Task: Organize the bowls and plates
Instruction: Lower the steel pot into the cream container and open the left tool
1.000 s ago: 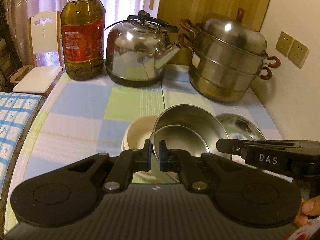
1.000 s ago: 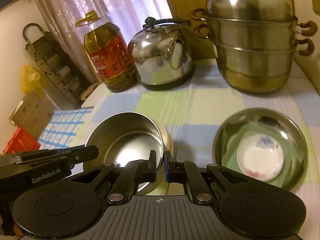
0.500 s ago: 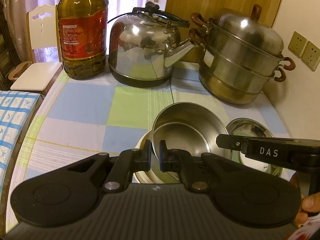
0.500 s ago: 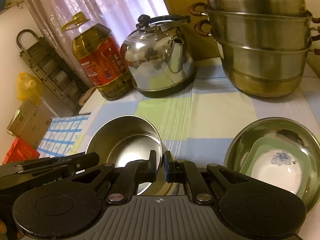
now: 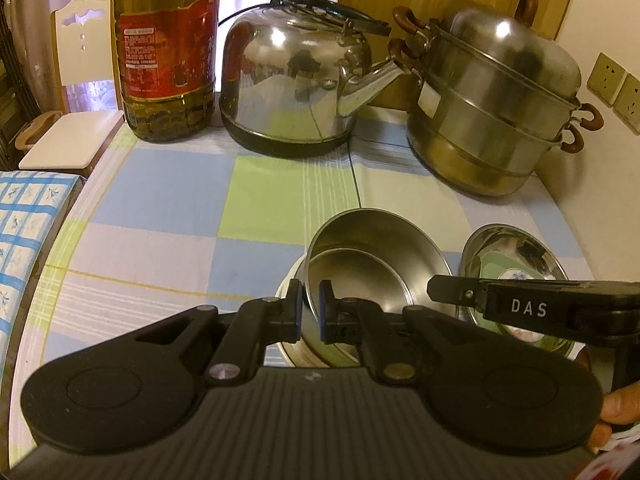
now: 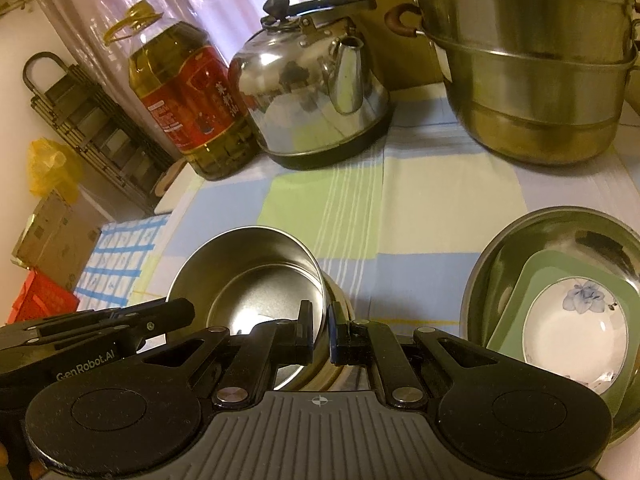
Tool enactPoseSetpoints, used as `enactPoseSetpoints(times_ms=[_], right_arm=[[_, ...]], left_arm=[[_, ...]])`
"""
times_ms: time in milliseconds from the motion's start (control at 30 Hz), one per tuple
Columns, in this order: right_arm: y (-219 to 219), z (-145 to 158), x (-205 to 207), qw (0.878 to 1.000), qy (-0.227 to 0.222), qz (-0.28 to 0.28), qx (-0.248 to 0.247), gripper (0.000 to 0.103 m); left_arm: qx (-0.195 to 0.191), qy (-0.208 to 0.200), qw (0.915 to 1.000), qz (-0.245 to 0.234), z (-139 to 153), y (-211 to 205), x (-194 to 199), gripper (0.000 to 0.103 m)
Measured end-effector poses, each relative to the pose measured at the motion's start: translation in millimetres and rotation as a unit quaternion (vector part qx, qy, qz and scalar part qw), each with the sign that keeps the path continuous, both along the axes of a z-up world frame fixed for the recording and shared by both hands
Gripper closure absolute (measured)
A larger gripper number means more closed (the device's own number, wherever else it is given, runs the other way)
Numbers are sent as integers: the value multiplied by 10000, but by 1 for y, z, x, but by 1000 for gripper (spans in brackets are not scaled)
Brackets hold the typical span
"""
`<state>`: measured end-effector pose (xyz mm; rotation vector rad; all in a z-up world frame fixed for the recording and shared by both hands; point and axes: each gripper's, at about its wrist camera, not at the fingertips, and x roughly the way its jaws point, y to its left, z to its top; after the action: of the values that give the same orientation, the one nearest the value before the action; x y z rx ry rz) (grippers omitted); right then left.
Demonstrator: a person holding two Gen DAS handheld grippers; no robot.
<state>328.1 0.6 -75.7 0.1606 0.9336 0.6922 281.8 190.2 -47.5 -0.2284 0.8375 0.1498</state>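
A steel bowl (image 5: 376, 264) (image 6: 256, 272) is held tilted between both grippers, low over a cream bowl (image 5: 285, 294) (image 6: 340, 304) of which only a sliver of rim shows. My left gripper (image 5: 310, 311) is shut on the steel bowl's left rim. My right gripper (image 6: 320, 326) is shut on its right rim. Whether the steel bowl rests in the cream one I cannot tell. To the right, a wide steel dish (image 6: 520, 240) (image 5: 516, 240) holds a green square plate (image 6: 520, 308) with a white flowered saucer (image 6: 576, 332) on it.
Along the back of the checked tablecloth (image 5: 180, 200) stand an oil bottle (image 5: 166, 48), a steel kettle (image 5: 296, 76) and a stacked steamer pot (image 5: 492, 108). A white chair (image 5: 76, 120) stands beyond the left edge. The wall with sockets (image 5: 616, 84) is close on the right.
Both grippers have carried the steel bowl forward and down. It now covers much more of the cream bowl, and the kettle and pots look nearer.
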Motion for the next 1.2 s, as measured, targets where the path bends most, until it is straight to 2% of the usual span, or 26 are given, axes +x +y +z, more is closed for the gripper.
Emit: enactPoseSetpoints(times_ms=[267,633,733,833,900,933,1200], right_arm=[[2,-9,5,9999,130,-39,-44,95],[-2,-10,8,9998,190,-102,42,95],[-2,-8,5,9998,171,-88,46,94],[-5,-6,1,9998,151,-76,77,87],[-7,-3,-2,9998,96,-92,122,66],[-8,-2,-4,9998,66,-94,148,62],[-26,11,-27,9995,-46,-113,300,51]], left_arm=[[-22,169,9999,-12,-12,1,4,96],[52,159,9999,2,-12,-1,5,96],[50,143,9999,22,-10,-2,4,91],[82,73,9999,35,-4,-3,1,86],[123,33,9999,30,0,-6,-2,83],[130,14,9999,26,2,-7,-3,82],[148,-21,9999,68,18,-17,-30,79]])
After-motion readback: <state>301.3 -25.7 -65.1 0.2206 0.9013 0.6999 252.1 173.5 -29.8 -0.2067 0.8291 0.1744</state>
